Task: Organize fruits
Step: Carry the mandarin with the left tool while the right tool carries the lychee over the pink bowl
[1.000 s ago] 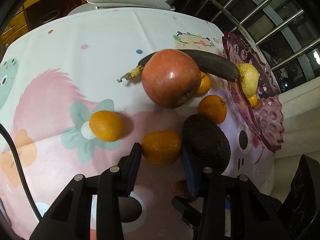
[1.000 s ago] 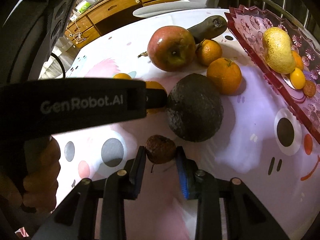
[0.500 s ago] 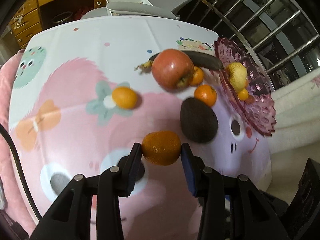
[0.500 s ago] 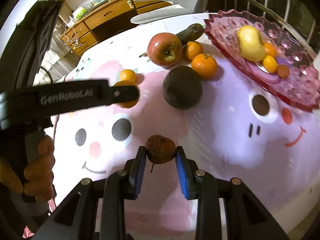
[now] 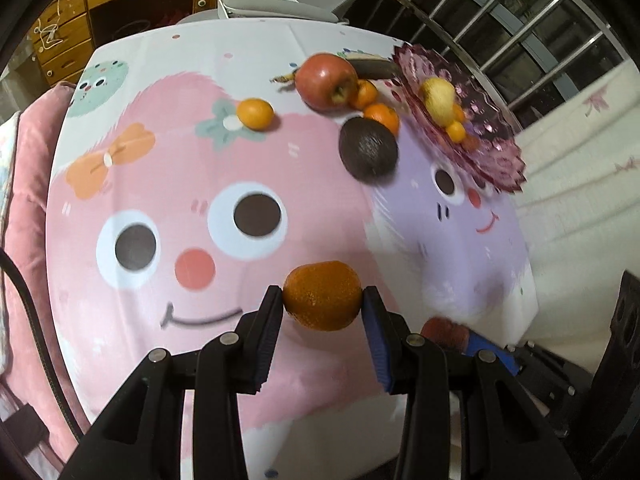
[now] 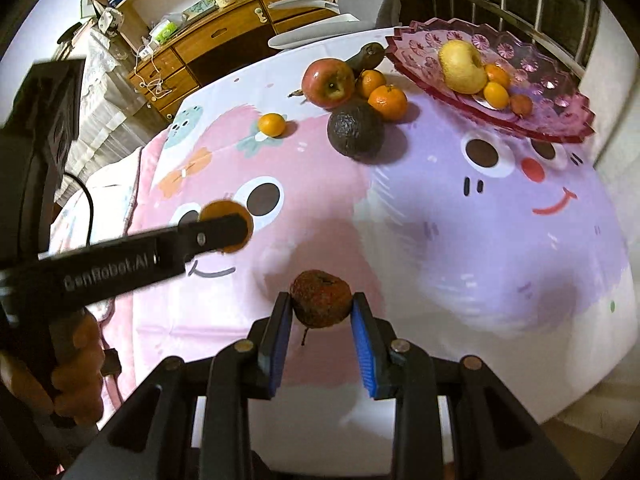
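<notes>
My left gripper [image 5: 323,300] is shut on an orange tangerine [image 5: 322,295] and holds it high above the table; it also shows in the right wrist view [image 6: 224,227]. My right gripper [image 6: 321,309] is shut on a small wrinkled brown-red fruit [image 6: 321,298], also lifted. Far off on the table lie a red apple [image 6: 328,83], a dark avocado [image 6: 355,130], a dark banana [image 6: 366,55] and loose tangerines [image 6: 387,102]. The pink glass plate [image 6: 560,80] holds a yellow pear [image 6: 462,66] and small fruits.
The table wears a pink and purple cartoon cloth [image 6: 400,220]. One tangerine [image 6: 272,125] lies apart at the left. A wooden cabinet [image 6: 240,36] and a white chair [image 6: 312,34] stand behind the table. A metal railing [image 5: 500,32] runs at the back right.
Both grippers have risen and pulled back from the fruit pile, each carrying its fruit. The table fruits now look smaller and farther away.
</notes>
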